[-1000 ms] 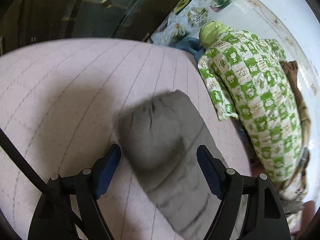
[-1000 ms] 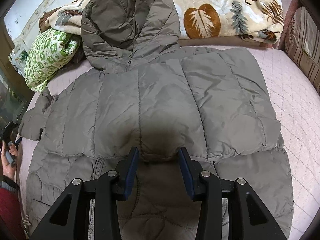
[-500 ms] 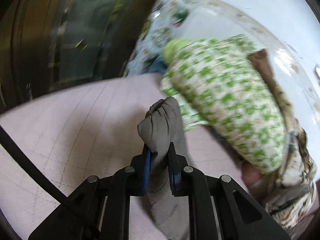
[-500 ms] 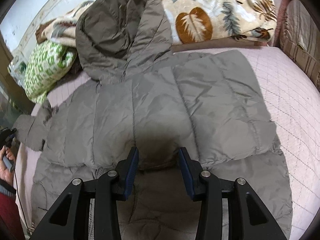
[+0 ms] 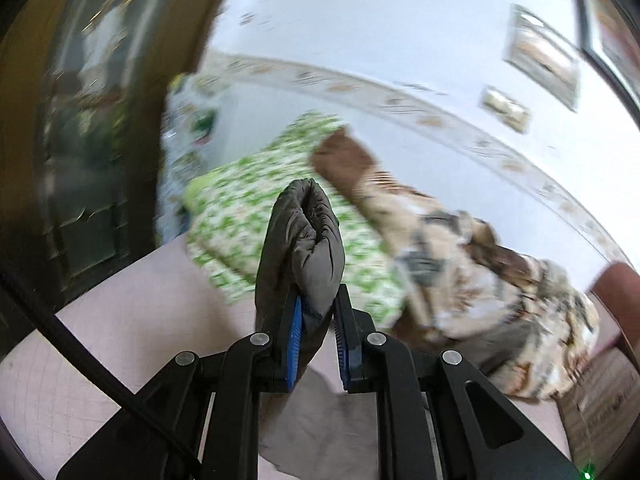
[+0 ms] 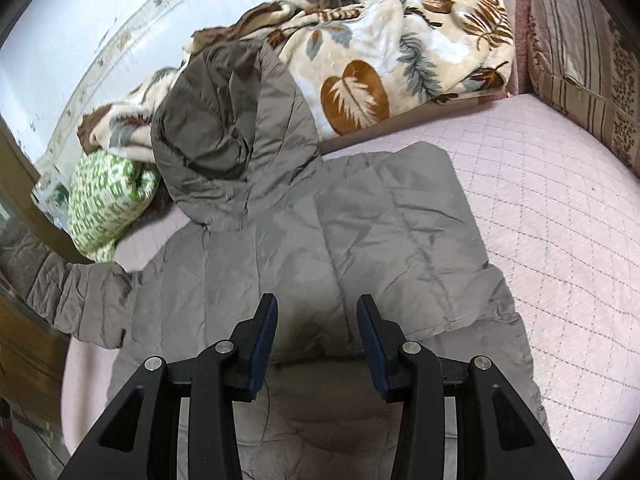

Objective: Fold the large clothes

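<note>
Left wrist view, left gripper clenched on puffy quilted grey sleeve cuff, right gripper released.

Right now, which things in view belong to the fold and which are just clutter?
In play:
- grey puffer jacket
- its sleeve cuff, clamped in the left claw
- right claw at the hem

Lying about:
- leaf-print blanket
- green-checked pillow
- striped cushion

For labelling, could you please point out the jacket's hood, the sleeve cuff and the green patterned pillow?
hood (image 6: 224,128), right wrist view, its dark lining.
sleeve cuff (image 5: 308,236), left wrist view, bunched end above the pads.
green patterned pillow (image 6: 106,196), right wrist view, its top face.
</note>
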The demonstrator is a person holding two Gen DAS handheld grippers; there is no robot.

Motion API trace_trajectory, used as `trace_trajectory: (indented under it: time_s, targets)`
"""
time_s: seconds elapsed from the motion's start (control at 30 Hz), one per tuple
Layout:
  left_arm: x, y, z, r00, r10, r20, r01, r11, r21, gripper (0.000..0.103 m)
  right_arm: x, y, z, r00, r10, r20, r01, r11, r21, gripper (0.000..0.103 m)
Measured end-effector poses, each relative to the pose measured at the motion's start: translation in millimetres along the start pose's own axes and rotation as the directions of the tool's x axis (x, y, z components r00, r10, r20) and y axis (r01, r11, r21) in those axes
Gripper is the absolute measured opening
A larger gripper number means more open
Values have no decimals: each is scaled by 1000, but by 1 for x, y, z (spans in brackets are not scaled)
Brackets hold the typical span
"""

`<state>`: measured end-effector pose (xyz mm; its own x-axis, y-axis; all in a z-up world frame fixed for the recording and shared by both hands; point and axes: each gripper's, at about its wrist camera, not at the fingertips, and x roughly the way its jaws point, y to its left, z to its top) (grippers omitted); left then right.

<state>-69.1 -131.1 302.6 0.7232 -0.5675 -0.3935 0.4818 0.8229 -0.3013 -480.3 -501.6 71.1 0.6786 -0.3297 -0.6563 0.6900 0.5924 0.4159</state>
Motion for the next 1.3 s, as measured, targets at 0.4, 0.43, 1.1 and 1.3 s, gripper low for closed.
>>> trace_trajectory:
  time_s: [0.4,0.43,1.1,1.3]
  targets:
    - [-10,-195,-89,969,-201,-145,226,955,190,15,-36,-43,10,997,49,61,-54,995,83,45]
    - [-9,-206,-99,963,-212,-164,242,951,193,15,-38,-46,11,996,51,67,-57,994,89,45]
    - [60,-328,-355,770,-168,-615,446,831,332,50,-57,-79,22,993,64,103,-80,984,160,45]
    - [31,-265,-293,872,-179,-457,374,845,383,67,-46,-63,23,992,84,100,-97,986,137,45]
